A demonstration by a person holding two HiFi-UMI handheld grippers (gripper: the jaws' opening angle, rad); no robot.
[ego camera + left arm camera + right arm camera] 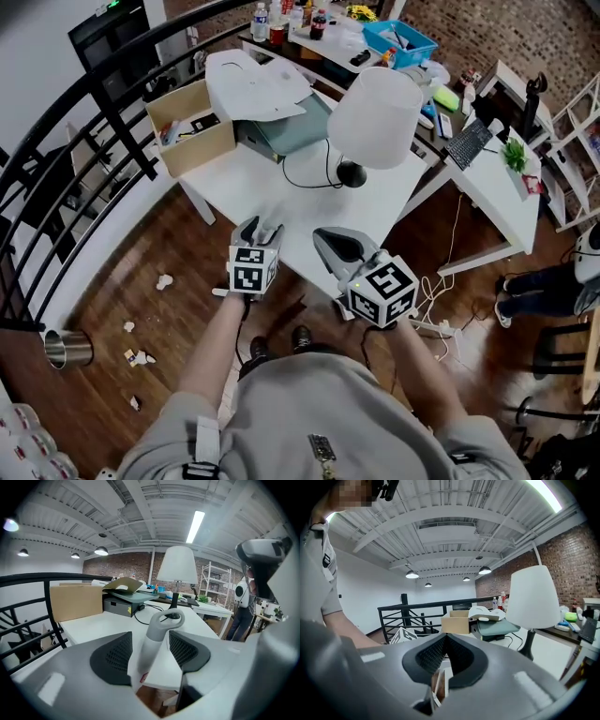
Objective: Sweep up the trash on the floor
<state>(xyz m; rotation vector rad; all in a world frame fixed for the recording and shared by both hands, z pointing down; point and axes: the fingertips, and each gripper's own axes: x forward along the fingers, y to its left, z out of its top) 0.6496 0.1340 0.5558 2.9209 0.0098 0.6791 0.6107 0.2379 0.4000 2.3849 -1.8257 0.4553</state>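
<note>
Black ribbed pads of the left gripper (150, 637) stand wide apart, and an upright grey-and-white handle (151, 651) with a loop at its top rises between them. A thin gap shows on either side of it, so the pads do not press on it. What the handle belongs to lower down cannot be told. From the head view, the left gripper (256, 230) sits at the near edge of the white table (272, 187), with the right gripper (336, 242) just beside it over the same edge. The right gripper (446, 639) has its pads closed together at the tips, with nothing between them.

Behind the handle the table carries a lamp (375, 117) with a white shade and a black foot, its cord looping across the top. Further back are a grey device (292, 129) under loose white sheets and an open cardboard box (192, 129) at the far left corner.

The trash lies well apart from both grippers, on the dark wooden floor (187, 246) to the left of the person. It is a scatter of small paper scraps (164, 280) trailing down toward a metal can (67, 349) lying on its side. A black railing (66, 150) curves round that side of the floor.
</note>
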